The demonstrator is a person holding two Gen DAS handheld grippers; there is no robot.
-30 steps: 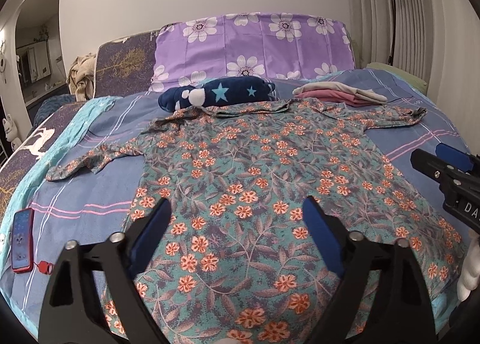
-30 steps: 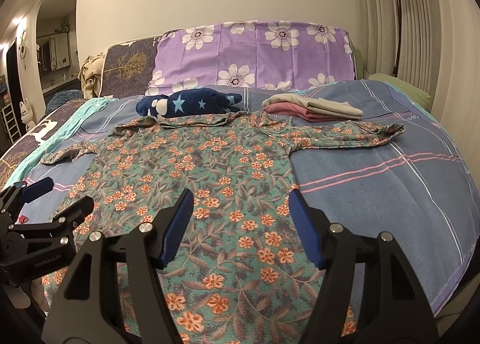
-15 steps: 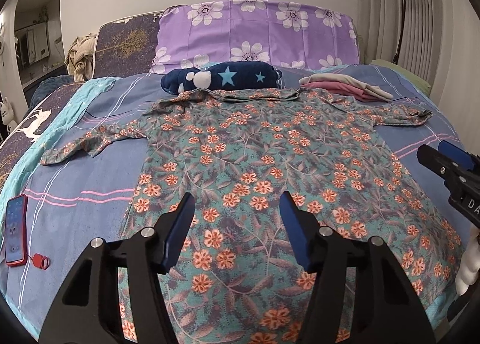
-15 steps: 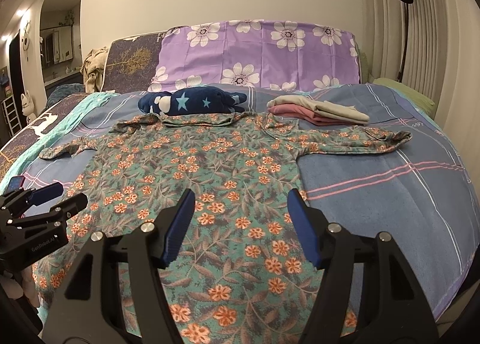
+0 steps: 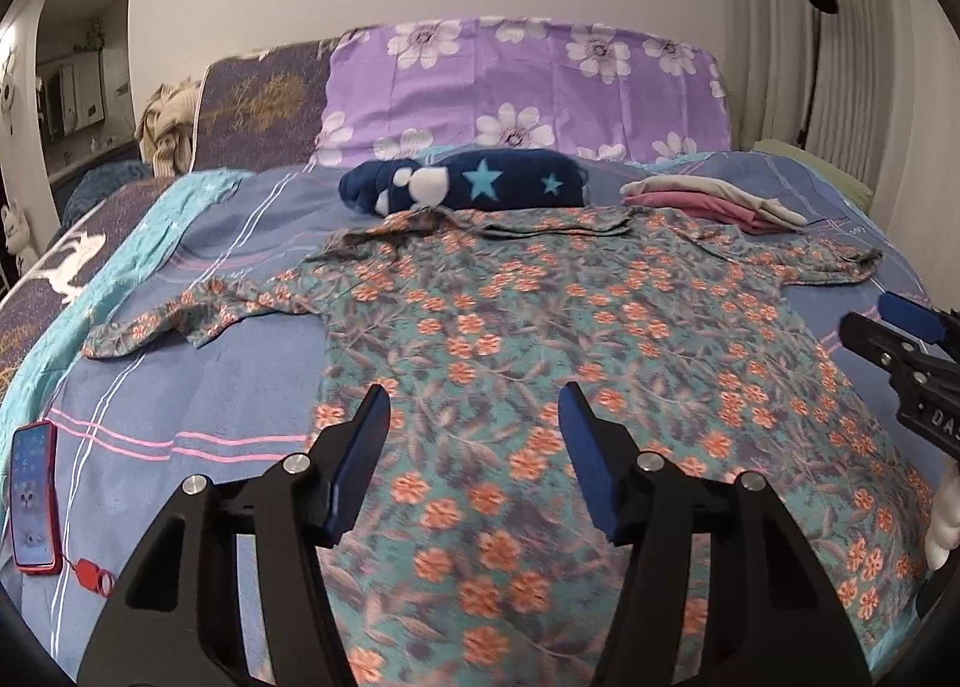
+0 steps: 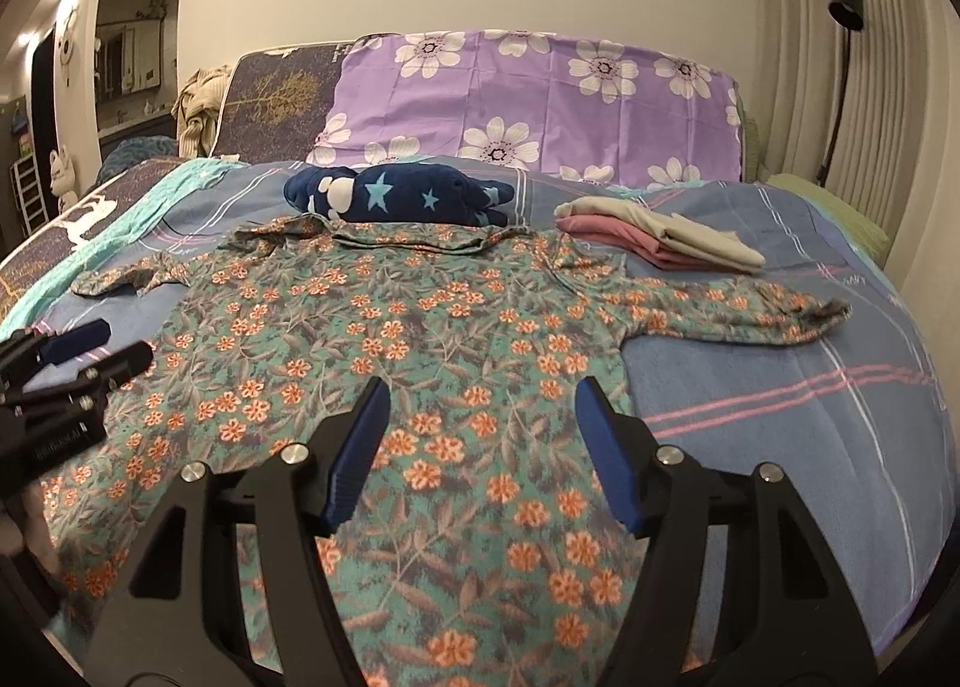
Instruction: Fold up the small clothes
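The floral shirt [image 5: 540, 363] is lying flat on the bed [image 5: 180, 387], collar away from me. I'm hovering my left gripper [image 5: 474, 441] and right gripper [image 6: 480, 435] over its hem, both gaping and empty, left nearer its left edge.

We see a floral shirt [image 5: 540, 339] of thin, matt printed cloth lying on a soft, slightly napped blue bedspread [image 5: 180, 387]. The star-print bundle [image 5: 474, 186] looks fleecy. Our left tool [image 5: 474, 447] is matt black plastic with shiny metal bolts; the phone [image 5: 33, 495] is glossy.
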